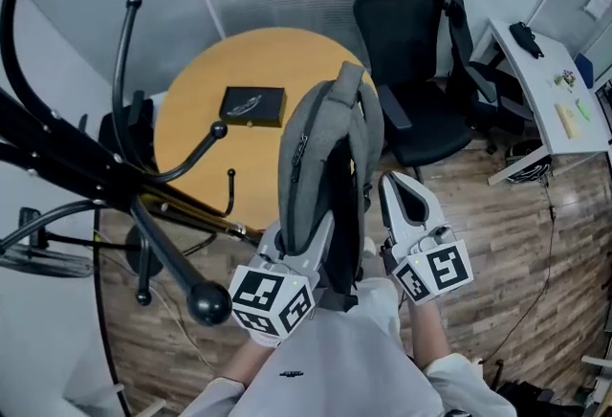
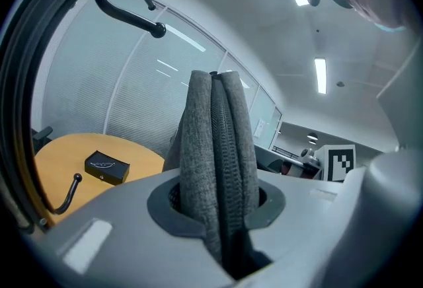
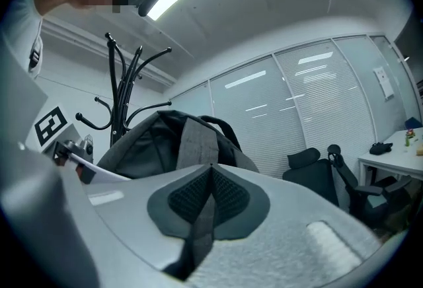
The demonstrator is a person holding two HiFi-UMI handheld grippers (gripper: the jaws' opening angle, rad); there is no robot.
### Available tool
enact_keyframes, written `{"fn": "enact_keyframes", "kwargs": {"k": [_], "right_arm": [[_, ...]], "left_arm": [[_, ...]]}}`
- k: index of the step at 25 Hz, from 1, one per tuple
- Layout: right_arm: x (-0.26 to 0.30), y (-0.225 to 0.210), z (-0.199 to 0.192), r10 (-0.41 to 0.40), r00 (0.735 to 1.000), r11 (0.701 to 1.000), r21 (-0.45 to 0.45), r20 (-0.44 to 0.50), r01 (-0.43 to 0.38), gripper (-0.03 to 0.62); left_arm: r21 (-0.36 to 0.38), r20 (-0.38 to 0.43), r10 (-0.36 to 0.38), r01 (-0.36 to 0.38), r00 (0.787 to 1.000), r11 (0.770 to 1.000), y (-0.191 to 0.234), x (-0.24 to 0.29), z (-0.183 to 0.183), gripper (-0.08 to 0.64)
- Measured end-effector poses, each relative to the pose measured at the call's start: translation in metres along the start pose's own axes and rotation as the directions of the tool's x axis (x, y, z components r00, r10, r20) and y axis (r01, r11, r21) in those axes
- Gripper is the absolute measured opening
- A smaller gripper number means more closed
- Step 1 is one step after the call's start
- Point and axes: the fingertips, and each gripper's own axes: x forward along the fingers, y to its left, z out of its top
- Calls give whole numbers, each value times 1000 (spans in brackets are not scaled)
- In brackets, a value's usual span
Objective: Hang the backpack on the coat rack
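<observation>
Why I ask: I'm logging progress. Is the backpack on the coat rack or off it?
Off. The left hand-held gripper and right hand-held gripper are shut on the backpack, held clear of the coat rack.

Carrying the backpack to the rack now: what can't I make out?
- Coat rack: head view, left edge cuts off its hooks.
- Left gripper view: backpack strap blocks the middle.
- Black box: head view, marking too small to read.
- Desk items: head view, too small to name.

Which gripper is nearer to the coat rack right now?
Left. The left gripper, shut on the backpack, sits right beside a knobbed arm of the coat rack; the right gripper is across the backpack, farther from it.
</observation>
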Motion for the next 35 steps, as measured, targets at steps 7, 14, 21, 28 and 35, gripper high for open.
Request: {"fn": "enact_keyframes", "kwargs": {"k": [7, 14, 21, 28, 35], "right_arm": [[70, -33, 0, 186, 983, 982, 18, 2, -186, 2], [141, -56, 3, 387, 922, 922, 44, -26, -385, 2], [184, -60, 0, 508, 859, 861, 55, -59, -505, 2], [210, -56, 3, 617, 784, 787, 43, -69, -615, 2], [222, -36, -2, 712, 696, 701, 40, -92, -712, 2]], "left_arm": [[-70, 39, 109, -106, 993, 992, 19, 51, 17, 115], [-140, 77, 293, -280, 953, 950, 44, 92, 38, 117], [-152, 140, 427, -406, 894, 901, 66, 109, 56, 115], [-192, 200, 561, -529, 803, 826, 85, 107, 67, 115], [-226, 253, 653, -613, 714, 757, 98, 97, 76, 115]]}}
